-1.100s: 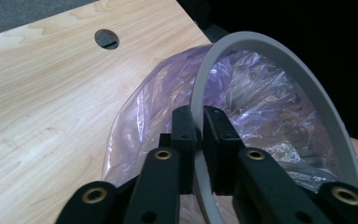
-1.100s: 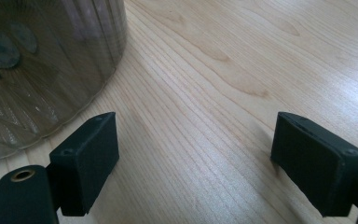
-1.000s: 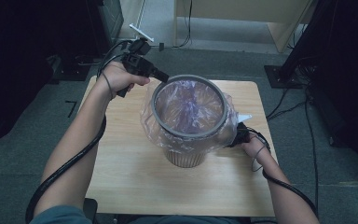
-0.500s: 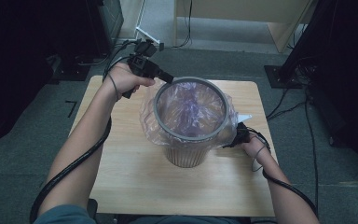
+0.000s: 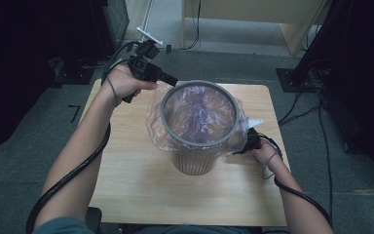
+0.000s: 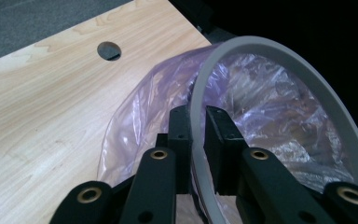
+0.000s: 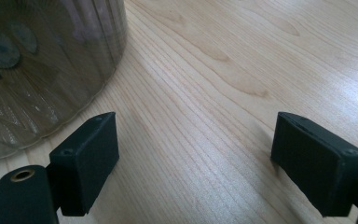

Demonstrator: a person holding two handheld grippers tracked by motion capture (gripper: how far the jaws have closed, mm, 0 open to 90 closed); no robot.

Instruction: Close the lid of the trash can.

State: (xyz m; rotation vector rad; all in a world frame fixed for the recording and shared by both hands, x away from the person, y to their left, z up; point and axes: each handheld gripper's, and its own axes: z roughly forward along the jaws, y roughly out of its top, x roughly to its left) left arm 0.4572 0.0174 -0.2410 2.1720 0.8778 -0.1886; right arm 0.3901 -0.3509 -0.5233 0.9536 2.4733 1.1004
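Left gripper (image 6: 196, 135) is clamped on grey ring rim (image 6: 279, 51) of our ribbed bin w/ clear purple plastic liner (image 6: 135, 116); right gripper (image 7: 193, 154) gapes beside bin base (image 7: 37, 70), mid light wooden table (image 5: 136, 161).

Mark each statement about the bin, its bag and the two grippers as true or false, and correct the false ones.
1. The left gripper is shut on the grey ring at the bin's top. True.
2. The right gripper clamps the bin's wall. False: its jaws stand wide apart above the bare wooden table, with the bin off to one side.
3. A clear purplish plastic bag lines the bin and hangs over its top edge. True.
4. The bin lies tipped on its side. False: it stands upright on the table.
5. The table has a round hole in it. True.
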